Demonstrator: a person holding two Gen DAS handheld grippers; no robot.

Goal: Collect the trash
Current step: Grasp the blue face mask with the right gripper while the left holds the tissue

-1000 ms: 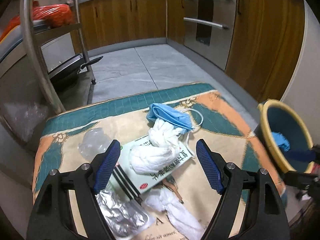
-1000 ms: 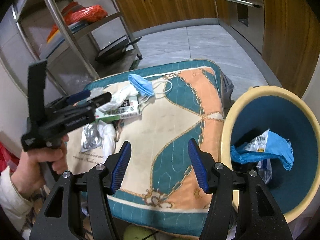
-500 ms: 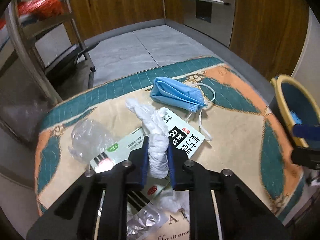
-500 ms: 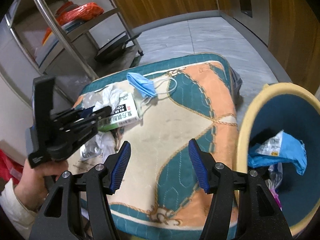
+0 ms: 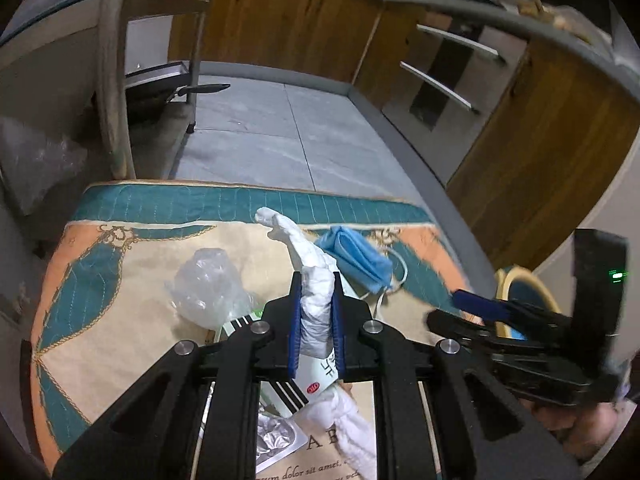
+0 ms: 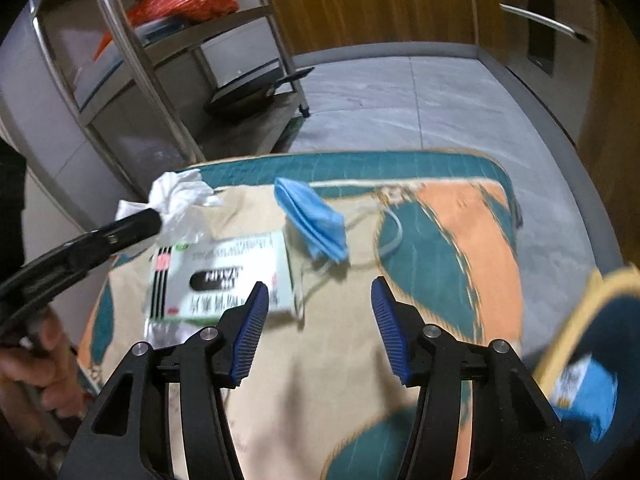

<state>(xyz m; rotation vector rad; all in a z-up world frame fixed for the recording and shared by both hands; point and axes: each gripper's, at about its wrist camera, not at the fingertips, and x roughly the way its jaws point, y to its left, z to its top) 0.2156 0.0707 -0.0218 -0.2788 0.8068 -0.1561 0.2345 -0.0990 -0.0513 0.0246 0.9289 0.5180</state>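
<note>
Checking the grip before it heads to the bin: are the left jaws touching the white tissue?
Touching. The left wrist view shows the left gripper with both blue pads pressed against the twisted white tissue.

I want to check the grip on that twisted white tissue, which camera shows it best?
The left wrist view. There the twisted white tissue sits clamped between the blue pads of the left tongs, close up and sharp. The right wrist view shows only its crumpled end poking past the left tongs' tip, off to the side.
</note>
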